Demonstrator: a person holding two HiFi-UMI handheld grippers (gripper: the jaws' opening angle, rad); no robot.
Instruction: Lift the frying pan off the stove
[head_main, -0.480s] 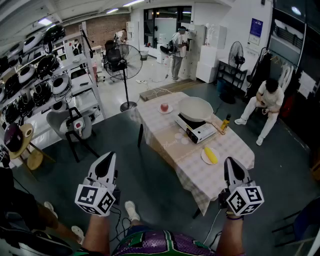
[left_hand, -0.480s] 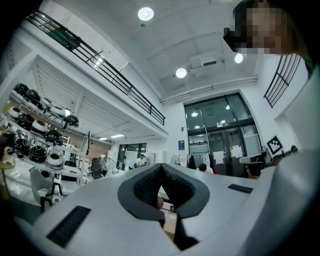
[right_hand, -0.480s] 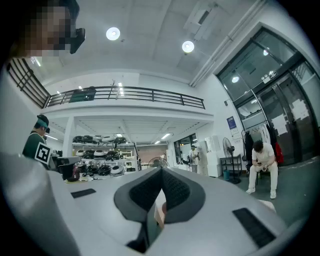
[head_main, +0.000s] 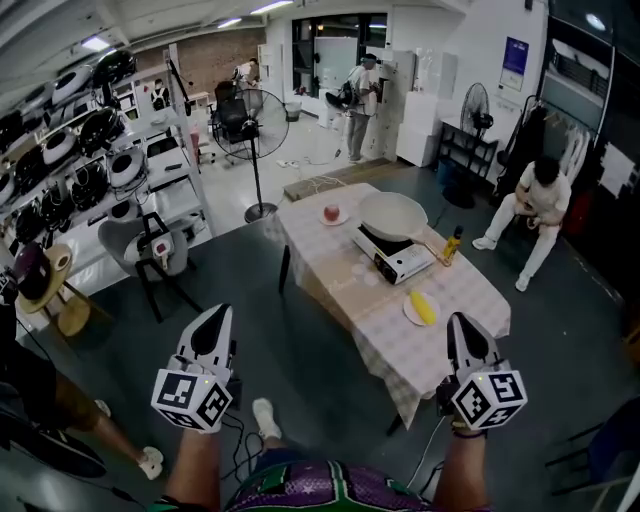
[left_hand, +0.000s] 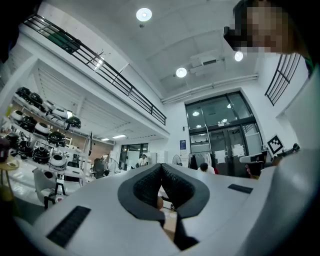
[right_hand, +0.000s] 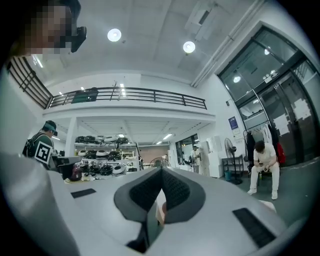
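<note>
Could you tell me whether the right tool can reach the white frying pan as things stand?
Probably not yet: the shut right tool hangs near the person, while the white round frying pan sits on the white stove across the floor.

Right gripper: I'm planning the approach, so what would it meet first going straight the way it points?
Probably the table, at its near edge, short of the frying pan; depth is unclear.

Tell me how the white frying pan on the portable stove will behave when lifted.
The frying pan looks rigid, so it will likely lift off the stove in one piece. Its bowl is wide and shallow, so a grip at one side will probably let it dip. It appears empty, so it is probably light.
</note>
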